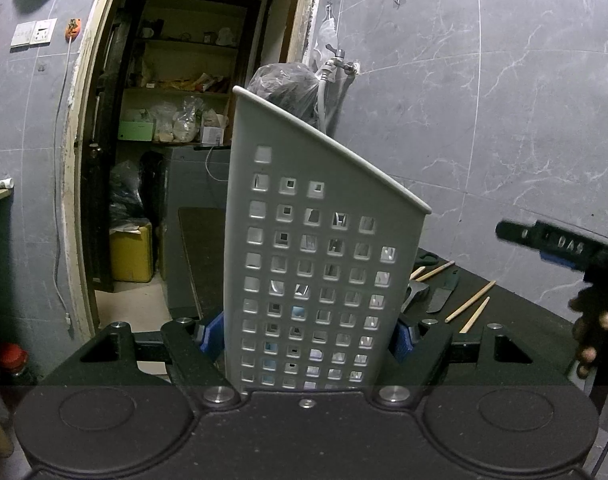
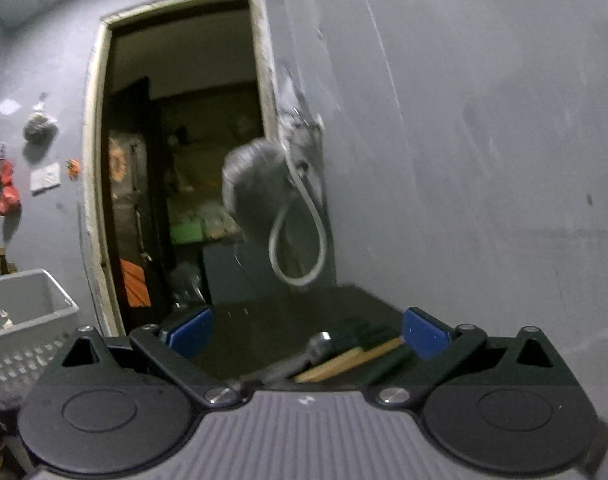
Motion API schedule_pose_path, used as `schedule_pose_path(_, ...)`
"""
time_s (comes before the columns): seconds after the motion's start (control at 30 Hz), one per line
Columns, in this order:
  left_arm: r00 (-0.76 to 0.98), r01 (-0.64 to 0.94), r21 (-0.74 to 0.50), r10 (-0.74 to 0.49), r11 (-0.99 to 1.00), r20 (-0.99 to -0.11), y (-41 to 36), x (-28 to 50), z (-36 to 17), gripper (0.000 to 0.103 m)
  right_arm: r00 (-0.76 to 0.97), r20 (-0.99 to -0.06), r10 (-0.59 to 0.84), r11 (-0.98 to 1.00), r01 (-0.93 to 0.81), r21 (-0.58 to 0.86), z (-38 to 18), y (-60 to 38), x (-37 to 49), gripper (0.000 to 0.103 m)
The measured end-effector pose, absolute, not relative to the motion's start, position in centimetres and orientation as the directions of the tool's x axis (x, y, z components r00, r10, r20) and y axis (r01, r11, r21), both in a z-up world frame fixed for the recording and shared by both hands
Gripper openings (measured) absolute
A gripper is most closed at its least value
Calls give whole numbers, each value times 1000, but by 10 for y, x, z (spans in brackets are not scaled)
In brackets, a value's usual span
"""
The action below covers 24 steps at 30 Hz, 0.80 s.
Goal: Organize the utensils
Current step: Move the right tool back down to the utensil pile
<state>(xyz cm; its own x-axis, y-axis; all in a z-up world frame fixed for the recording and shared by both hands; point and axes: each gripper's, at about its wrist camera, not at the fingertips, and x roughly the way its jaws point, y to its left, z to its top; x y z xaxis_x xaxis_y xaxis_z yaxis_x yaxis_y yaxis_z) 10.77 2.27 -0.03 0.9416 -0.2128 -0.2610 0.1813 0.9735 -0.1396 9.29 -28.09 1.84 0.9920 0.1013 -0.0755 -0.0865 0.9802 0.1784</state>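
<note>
My left gripper is shut on a grey perforated utensil holder, held upright between its blue pads above the dark table. Several wooden chopsticks, a dark knife and a metal utensil lie on the table behind it. My right gripper is open and empty, above chopsticks and a metal utensil. The holder also shows at the left of the right wrist view. The right gripper shows at the right edge of the left wrist view.
A grey tiled wall stands behind the table, with a tap and hose and a dark plastic bag. An open doorway to a cluttered storeroom lies to the left.
</note>
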Motion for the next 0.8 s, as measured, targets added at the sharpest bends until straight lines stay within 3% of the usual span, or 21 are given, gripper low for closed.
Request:
schedule_pose_path(0.33, 942, 181, -138, -212, 974, -262, 23, 108, 0, 78, 980, -168, 105, 971, -65, 229, -7, -290, 108, 103)
schedule_pose_path(0.8, 941, 187, -145, -220, 972, -256, 25, 108, -1, 78, 935, -283, 214, 949, -130, 288, -5, -280, 131, 103)
